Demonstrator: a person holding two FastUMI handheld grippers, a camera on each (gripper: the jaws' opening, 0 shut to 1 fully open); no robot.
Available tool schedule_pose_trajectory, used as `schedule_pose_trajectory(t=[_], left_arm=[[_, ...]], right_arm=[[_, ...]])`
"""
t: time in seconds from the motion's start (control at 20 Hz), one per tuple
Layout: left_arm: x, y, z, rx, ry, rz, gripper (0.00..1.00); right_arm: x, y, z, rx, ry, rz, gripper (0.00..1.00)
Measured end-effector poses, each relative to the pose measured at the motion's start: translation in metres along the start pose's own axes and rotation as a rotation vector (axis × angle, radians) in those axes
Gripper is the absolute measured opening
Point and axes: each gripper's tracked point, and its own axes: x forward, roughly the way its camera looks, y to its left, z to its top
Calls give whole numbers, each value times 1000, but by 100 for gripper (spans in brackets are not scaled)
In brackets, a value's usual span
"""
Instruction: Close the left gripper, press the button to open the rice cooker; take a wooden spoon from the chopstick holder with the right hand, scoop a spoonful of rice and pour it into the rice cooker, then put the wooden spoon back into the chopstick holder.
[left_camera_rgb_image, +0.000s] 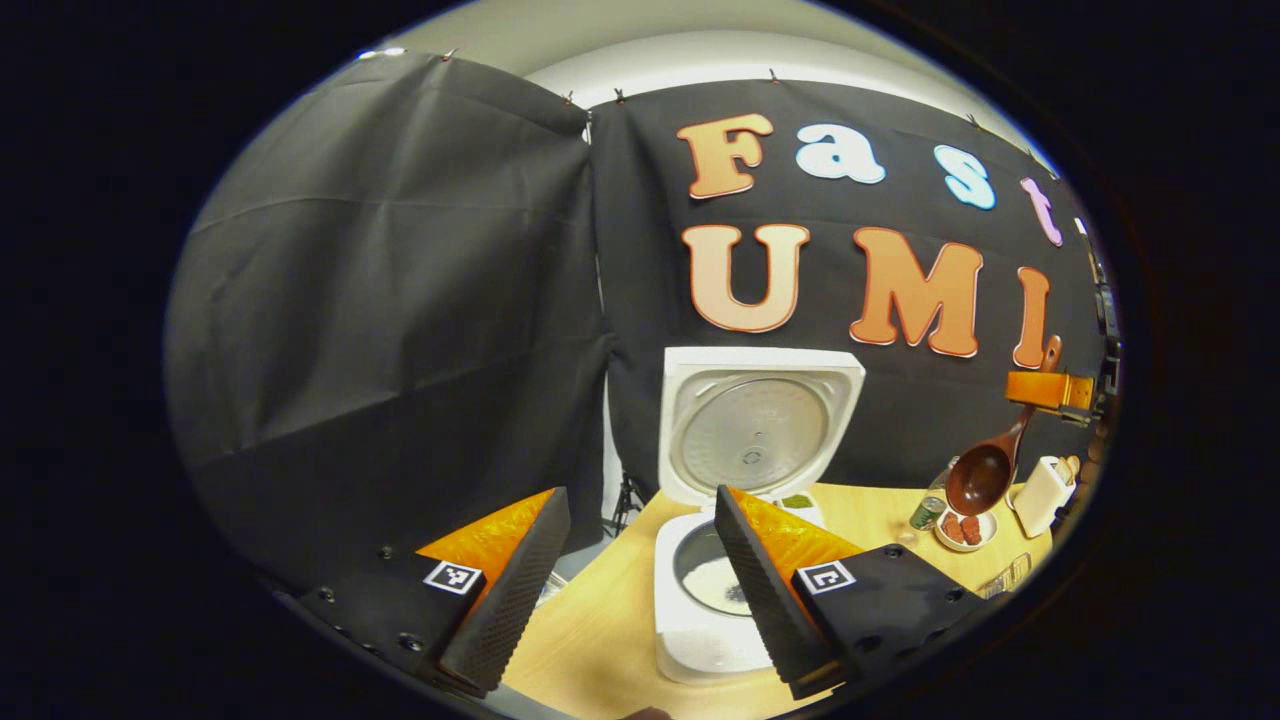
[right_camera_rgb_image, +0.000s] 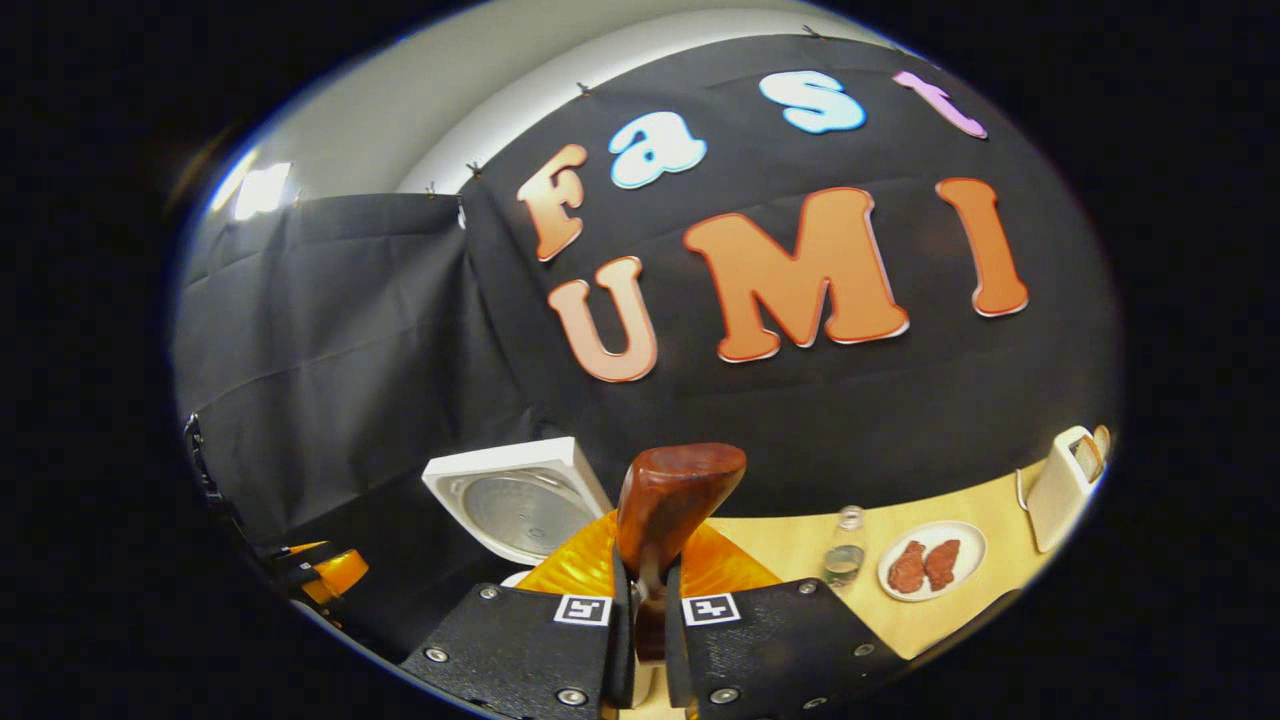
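the left tool (left_camera_rgb_image: 632, 570) hangs wide open over the near edge of the counter (left_camera_rgb_image: 600, 640), gripping nothing, its fingers framing the rice cooker (left_camera_rgb_image: 700, 620), which stands with its lid (left_camera_rgb_image: 757, 425) up and white rice (left_camera_rgb_image: 718, 583) in the pot. the right tool (right_camera_rgb_image: 641, 600) is clamped on the wooden spoon (right_camera_rgb_image: 668, 505); from the left gripper view the spoon's bowl hangs down above a plate (left_camera_rgb_image: 966, 530), with the chopstick holder (left_camera_rgb_image: 1042, 493) just beside it.
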Motion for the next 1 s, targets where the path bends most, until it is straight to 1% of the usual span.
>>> schedule_pose_trajectory(t=[0.2,0.4,0.45,0.6,0.8,0.9,1.0], left_arm=[[5,-21,-4,17,33,-16,99],[2,-43,-2,32,43,-31,99],[4,-47,-7,33,68,-36,99],[6,-68,-12,0,115,-65,99],[2,-88,-12,-2,128,-74,100],[-1,-99,-8,2,129,-80,100],[-6,-103,-7,12,124,-78,100]], right_arm=[[-39,-78,-11,27,13,-134,12],[-81,-154,-28,80,30,-277,12],[-90,-170,-32,94,30,-307,12],[-119,-215,-39,114,30,-381,12],[-142,-264,-51,117,23,-448,12],[-148,-284,-65,129,50,-463,12],[-147,-300,-73,139,50,-465,12]])
